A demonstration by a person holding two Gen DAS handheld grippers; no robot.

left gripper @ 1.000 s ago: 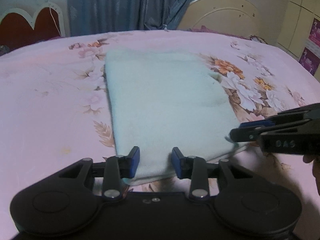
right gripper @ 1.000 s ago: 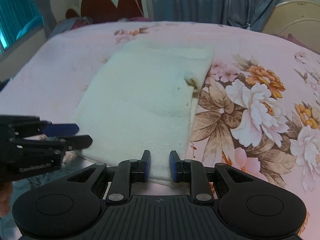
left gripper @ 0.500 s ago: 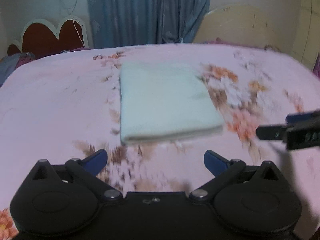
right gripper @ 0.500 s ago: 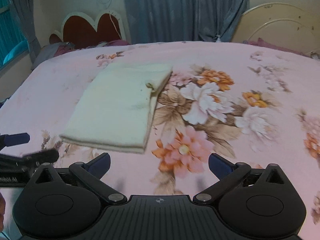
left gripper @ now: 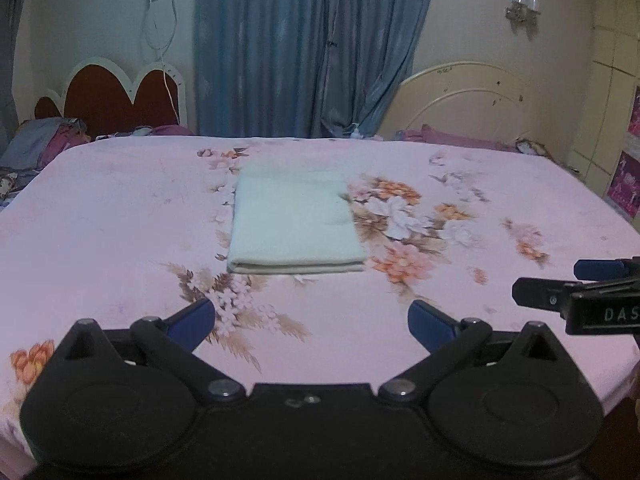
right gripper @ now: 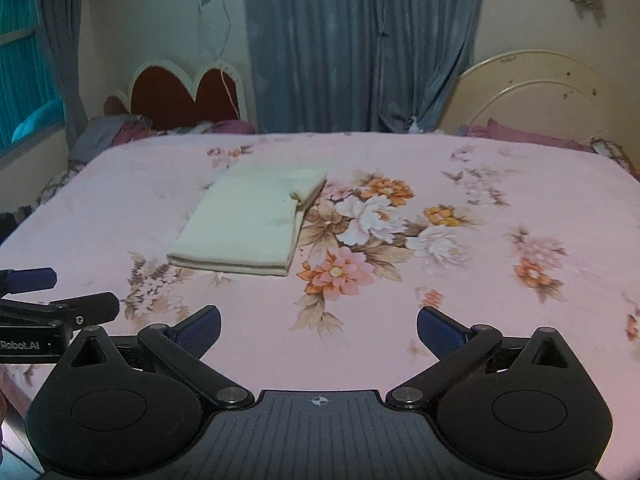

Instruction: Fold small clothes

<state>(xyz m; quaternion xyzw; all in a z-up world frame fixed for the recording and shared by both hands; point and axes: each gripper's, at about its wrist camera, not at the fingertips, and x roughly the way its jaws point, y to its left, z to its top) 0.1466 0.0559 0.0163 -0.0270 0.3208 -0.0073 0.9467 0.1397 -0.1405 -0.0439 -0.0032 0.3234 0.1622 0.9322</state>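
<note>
A pale folded cloth (left gripper: 294,220) lies flat as a neat rectangle in the middle of the pink floral bed (left gripper: 100,220); it also shows in the right wrist view (right gripper: 252,228). My left gripper (left gripper: 311,322) is open and empty, held back near the bed's front edge, well short of the cloth. My right gripper (right gripper: 319,326) is open and empty too, at the same distance and to the right. Each gripper shows at the side of the other's view: the right one (left gripper: 560,286) and the left one (right gripper: 56,292).
Blue curtains (left gripper: 308,48) hang behind the bed. A red heart-shaped headboard (left gripper: 116,100) stands at the back left and a cream headboard (left gripper: 472,100) at the back right. Bundled clothes (left gripper: 44,140) lie at the far left.
Both grippers let go of the cloth's near edge, opened wide and drew back toward the front of the bed. The cloth stays folded where it lay.
</note>
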